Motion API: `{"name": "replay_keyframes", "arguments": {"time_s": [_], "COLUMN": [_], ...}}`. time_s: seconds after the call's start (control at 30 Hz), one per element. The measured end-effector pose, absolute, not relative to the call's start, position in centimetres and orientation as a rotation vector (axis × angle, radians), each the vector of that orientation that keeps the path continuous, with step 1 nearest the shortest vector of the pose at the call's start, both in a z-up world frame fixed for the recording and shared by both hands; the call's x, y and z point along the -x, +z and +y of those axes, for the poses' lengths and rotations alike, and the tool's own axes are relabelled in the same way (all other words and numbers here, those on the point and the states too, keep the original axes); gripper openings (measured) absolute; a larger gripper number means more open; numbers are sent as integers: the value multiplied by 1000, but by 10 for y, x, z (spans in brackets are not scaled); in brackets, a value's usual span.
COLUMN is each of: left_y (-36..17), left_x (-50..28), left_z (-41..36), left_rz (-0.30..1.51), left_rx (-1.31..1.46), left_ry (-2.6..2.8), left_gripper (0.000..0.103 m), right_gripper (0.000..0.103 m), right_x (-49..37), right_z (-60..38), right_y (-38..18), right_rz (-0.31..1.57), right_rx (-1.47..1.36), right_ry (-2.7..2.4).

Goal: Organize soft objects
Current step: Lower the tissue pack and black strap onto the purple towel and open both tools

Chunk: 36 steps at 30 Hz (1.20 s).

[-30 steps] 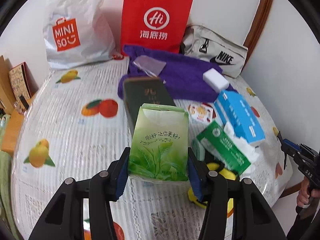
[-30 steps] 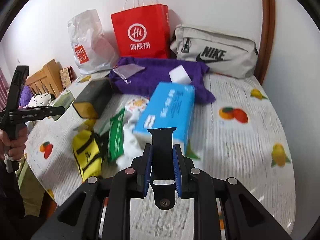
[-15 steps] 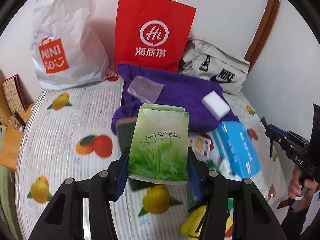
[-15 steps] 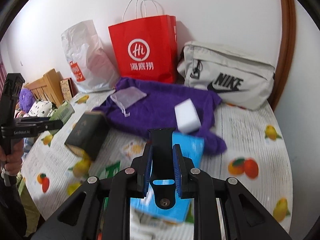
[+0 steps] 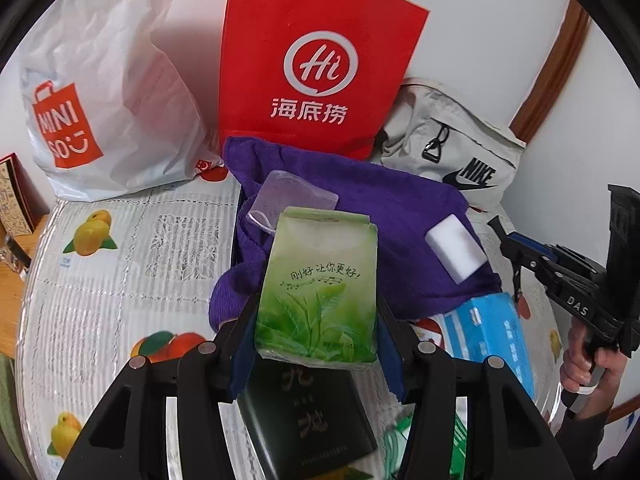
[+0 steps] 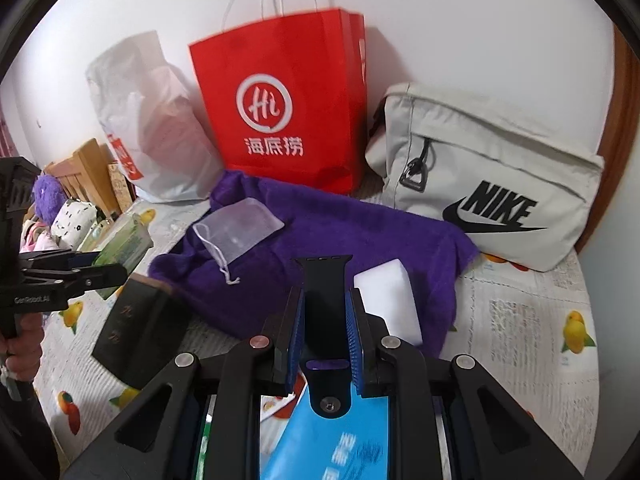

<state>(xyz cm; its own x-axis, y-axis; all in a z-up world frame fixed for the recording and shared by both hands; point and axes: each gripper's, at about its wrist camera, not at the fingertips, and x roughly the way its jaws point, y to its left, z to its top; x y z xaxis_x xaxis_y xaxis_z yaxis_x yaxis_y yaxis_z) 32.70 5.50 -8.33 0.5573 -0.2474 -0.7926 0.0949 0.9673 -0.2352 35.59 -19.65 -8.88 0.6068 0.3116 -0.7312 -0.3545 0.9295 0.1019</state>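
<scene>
My left gripper (image 5: 316, 320) is shut on a green tissue pack (image 5: 320, 284), held above the table in front of the purple towel (image 5: 360, 200). My right gripper (image 6: 324, 316) is shut on a black watch strap (image 6: 325, 300), which sticks up between the blue pads. On the towel (image 6: 340, 232) lie a white sponge (image 6: 390, 296) and a sheer drawstring pouch (image 6: 236, 232). A blue tissue pack (image 6: 332, 440) lies under the right gripper. The left gripper with its green pack (image 6: 120, 240) shows at the left of the right wrist view.
A red paper bag (image 6: 288, 108), a white Miniso bag (image 5: 100, 92) and a grey Nike bag (image 6: 488, 184) stand along the wall. A dark box (image 6: 140, 328) lies on the fruit-print tablecloth (image 5: 120, 260). A person's hand (image 5: 588, 364) holds the right gripper.
Both grippers have moved forward toward the towel and the bags, which now look larger and nearer. Each keeps its hold: green pack in the left, black strap in the right.
</scene>
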Motion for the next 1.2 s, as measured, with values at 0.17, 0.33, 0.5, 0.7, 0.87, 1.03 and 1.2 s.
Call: {"name": "replay_keyframes", "arguments": {"time_s": [0.17, 0.33, 0.5, 0.7, 0.87, 1.03, 1.2], "left_y": [-91, -98, -104, -112, -122, -131, -147], "left_x": [-352, -373, -387, -405, -421, -432, -436], "left_z": [58, 57, 57, 50, 41, 33, 34], "left_rz": [984, 1009, 1022, 1045, 1083, 1106, 1149], "left_rx": [190, 203, 204, 187, 196, 172, 169], "left_ry": [-218, -227, -222, -226, -233, -220, -200], "left_gripper": [51, 51, 51, 51, 51, 51, 52], "right_gripper": [20, 20, 21, 14, 14, 14, 14], "right_x": [-384, -404, -417, -426, -429, -428, -427], "right_z": [-188, -177, -171, -170, -169, -173, -180], "right_y": [-110, -127, -142, -159, -164, -164, -156], "right_rz": [898, 945, 1004, 1076, 1087, 1085, 1062], "right_rx": [74, 86, 93, 103, 105, 105, 94], "right_ry": [391, 406, 422, 417, 425, 426, 422]}}
